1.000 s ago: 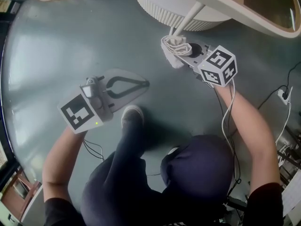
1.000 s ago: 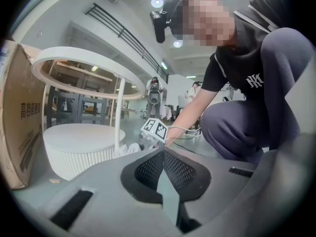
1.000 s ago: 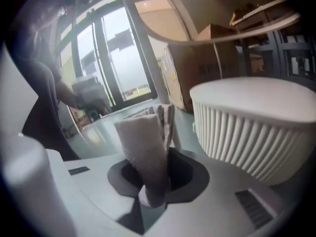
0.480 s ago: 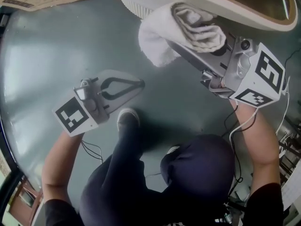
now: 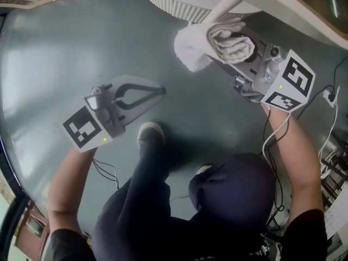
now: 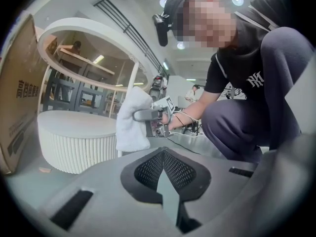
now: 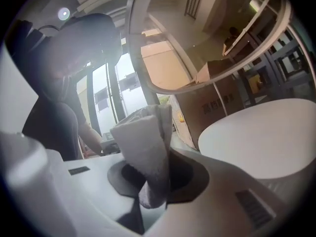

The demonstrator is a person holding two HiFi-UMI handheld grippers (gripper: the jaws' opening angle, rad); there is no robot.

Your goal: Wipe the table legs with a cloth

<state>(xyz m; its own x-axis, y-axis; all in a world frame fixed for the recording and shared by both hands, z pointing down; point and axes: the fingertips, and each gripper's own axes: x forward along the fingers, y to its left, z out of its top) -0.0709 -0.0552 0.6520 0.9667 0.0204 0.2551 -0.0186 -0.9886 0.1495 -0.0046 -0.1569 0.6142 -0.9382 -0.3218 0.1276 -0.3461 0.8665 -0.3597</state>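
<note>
The only container in sight is a cardboard box point(image 6: 17, 98) standing on the grey floor point(image 5: 65, 53) at the left edge of the left gripper view. Its inside is not shown, and the dark characters printed down its side are too warped to read. The person's black shirt point(image 6: 242, 78) carries white letters that look like "NY". Each gripper bears a cube with black-and-white square markers, and no words can be read on them. The right tongs point(image 5: 235, 43) are pinching a white cloth point(image 5: 209, 39) folded into a thick wad. In the right gripper view it stands up between the 2 jaws, with a tail hanging below them. The cloth sits at the lower part of a thin white table leg point(image 5: 227, 5), covering it, beneath the table's pale curved rim point(image 5: 310, 22). Whether it presses on the leg cannot be told. Just behind the leg a ribbed white round block point(image 5: 179, 1) stands on the floor. The left tongs point(image 5: 157, 91) hang over the floor, well apart from the cloth, their tips pressed together with nothing between them. The person's pale shoe point(image 5: 150, 132) is planted on the floor just beside the left tongs. A white plug point(image 5: 329, 95) with a black cable lies at the right edge of the head view.
</note>
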